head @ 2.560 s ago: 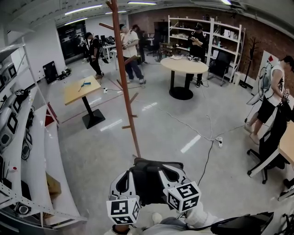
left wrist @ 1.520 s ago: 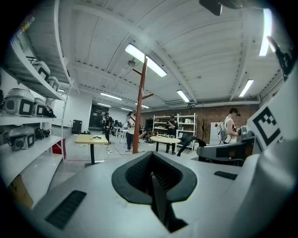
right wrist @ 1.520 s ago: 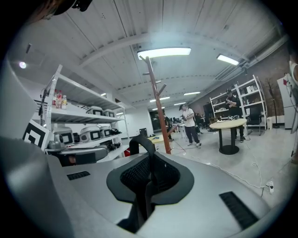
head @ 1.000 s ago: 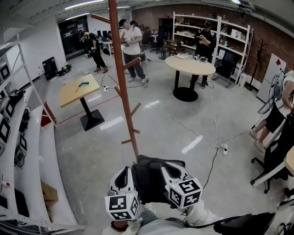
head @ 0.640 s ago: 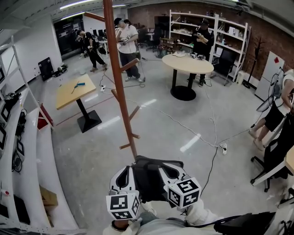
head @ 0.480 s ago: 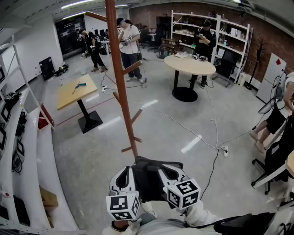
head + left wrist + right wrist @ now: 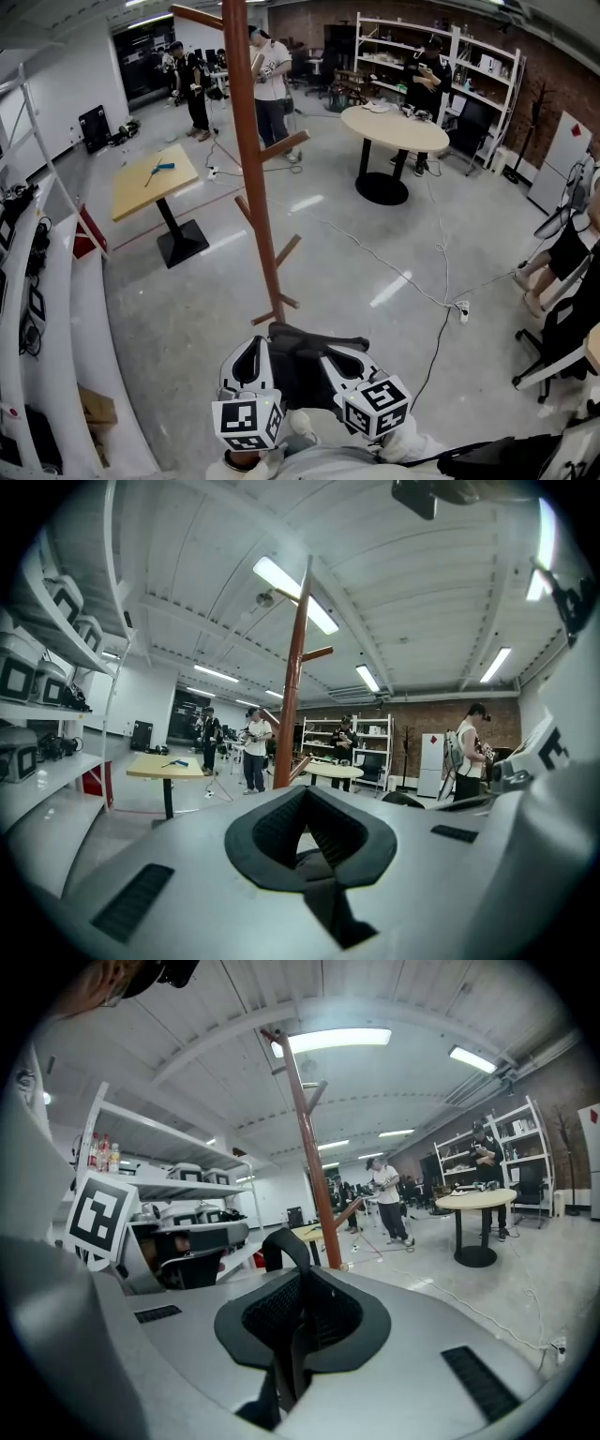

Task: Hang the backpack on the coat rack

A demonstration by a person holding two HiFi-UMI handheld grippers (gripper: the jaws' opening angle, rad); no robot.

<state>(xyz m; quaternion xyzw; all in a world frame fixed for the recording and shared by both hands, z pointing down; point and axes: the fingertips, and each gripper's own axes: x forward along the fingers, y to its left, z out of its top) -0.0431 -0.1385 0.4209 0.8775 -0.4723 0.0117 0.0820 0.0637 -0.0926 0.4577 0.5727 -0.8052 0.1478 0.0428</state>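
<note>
Left gripper: jaws are clenching on dark backpack fabric, pinched deep in the black throat. Right gripper: jaws are clamping a black strap, and a carry loop is standing up just beyond them.

The backpack is hanging between the two grippers, which are sitting side by side close to the person's body. In the head view its long axis is running away from the person. Its upper edge is pointing at the foot of the coat rack. True tilt not readable.

The rack pole is standing upright just beyond the backpack; contact cannot be told. The backpack is not yet hanging on any peg.
</note>
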